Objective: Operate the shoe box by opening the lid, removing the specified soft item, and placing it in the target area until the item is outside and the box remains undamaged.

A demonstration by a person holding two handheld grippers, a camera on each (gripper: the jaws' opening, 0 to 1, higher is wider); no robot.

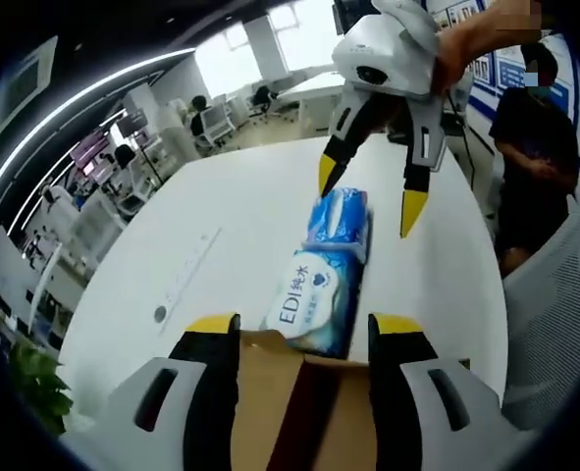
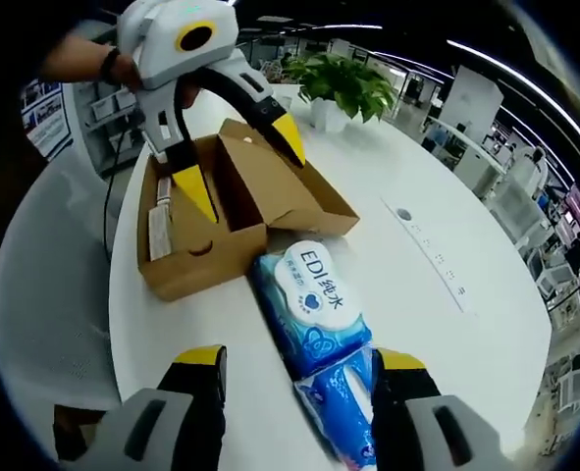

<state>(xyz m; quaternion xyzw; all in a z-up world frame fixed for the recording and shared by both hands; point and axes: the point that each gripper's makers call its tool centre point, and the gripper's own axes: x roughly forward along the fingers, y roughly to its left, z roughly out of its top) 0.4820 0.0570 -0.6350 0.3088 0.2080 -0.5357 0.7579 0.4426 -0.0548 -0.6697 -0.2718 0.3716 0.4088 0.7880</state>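
We count one soft blue-and-white plastic pack of wet wipes (image 2: 319, 324), one brown cardboard shoe box (image 2: 226, 206) and two hand-held grippers on one white rounded tabletop (image 2: 466, 294). In the right gripper view, nearest to us, the right hand-held gripper (image 2: 299, 363) shows its two yellow-tipped black jaws rising from the bottom, spread apart, with the crinkled near end of the wipes pack lying between them; we cannot tell whether a jaw touches it. The pack lies flat on the tabletop outside the box, its glossy wrapper bearing a white oval label, its far end just beside the box's front wall. Beyond it the box stands open, its lid flap tilted up and back, its matte board walls showing a strip of white label inside. Over the box hangs the left hand-held gripper (image 2: 240, 162), white-bodied, held by a hand (image 2: 123, 64) from above, jaws pointing down and spread wide with nothing between them. Farther off stands one green potted plant (image 2: 343, 88) in a white pot. In the left gripper view the same two jaws frame the box edge (image 1: 304, 402), the pack (image 1: 324, 280) beyond it, and the right hand-held gripper (image 1: 373, 186) poised over the pack's far end.
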